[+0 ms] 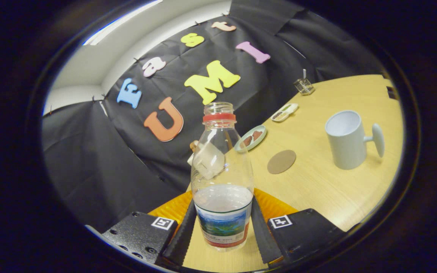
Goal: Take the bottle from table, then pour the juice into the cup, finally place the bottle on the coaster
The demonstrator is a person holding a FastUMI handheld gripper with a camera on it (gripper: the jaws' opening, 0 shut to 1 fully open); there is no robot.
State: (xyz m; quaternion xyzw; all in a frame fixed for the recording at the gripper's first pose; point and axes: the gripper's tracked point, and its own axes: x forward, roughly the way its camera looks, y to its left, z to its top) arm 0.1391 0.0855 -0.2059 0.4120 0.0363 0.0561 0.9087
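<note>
A clear plastic bottle [222, 170] with a red neck ring, no cap and a scenic label stands between my fingers, holding a little clear liquid at label height. My gripper [223, 216] is shut on it, both fingers pressing its lower sides. Beyond it on the wooden table [336, 197], a round brown coaster [281, 161] lies flat. A pale mug-like cup [345, 140] with a knob handle stands to the coaster's right, upright and empty-looking. The whole scene looks tilted.
A small green plate [252, 138] with brown pieces sits behind the coaster. Farther back lie a white oblong tray [285, 112] and a clear holder [304, 86]. An orange ribbed surface [173, 210] lies under the bottle. A whitish object [207, 159] shows through the bottle.
</note>
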